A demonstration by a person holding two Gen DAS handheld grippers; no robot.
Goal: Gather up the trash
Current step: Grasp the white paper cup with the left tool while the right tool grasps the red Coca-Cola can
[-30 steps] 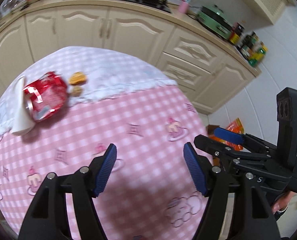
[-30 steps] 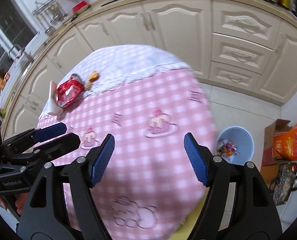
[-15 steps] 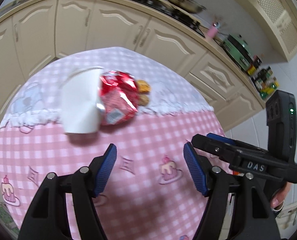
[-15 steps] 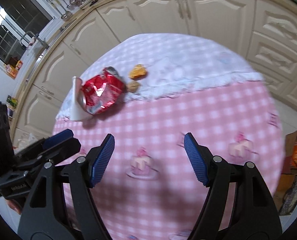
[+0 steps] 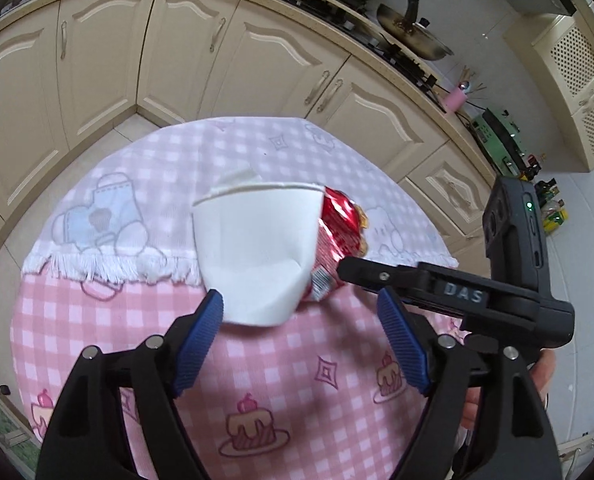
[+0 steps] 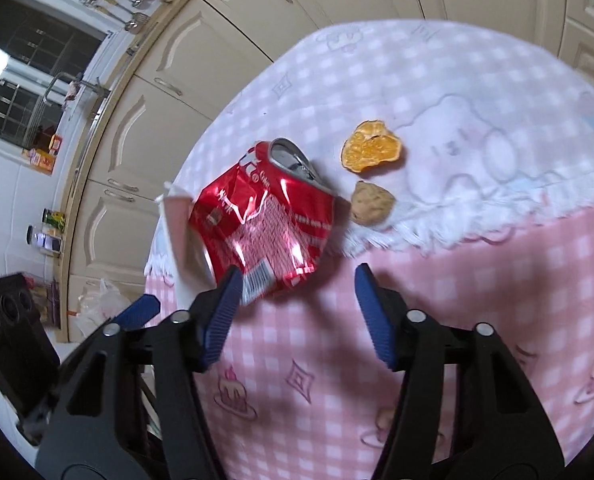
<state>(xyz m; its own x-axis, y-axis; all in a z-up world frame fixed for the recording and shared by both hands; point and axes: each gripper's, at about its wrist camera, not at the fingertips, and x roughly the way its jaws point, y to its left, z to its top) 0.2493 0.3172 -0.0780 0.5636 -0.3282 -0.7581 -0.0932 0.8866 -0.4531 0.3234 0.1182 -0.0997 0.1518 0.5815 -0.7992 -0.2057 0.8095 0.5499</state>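
Heads up: your left gripper has just been widening, nothing pinched; the right gripper has just been narrowing, also empty. Crushed red can touches the paper cup on the tablecloth. Grab sloppily and you'll probably shove one into the other.

Even, soft indoor light fills both views, with no harsh shadows. In the right wrist view a window at far left shows dark panes with one bright lamp glow. The crushed red can carries sharp white glints on its foil-like skin and throws a soft shadow to the right onto the tablecloth. The white paper cup reads bright, nearly blown out. The right wrist view is slightly motion-blurred across the cloth pattern. Fisheye bending curves the cabinets, and the corners fall to black.
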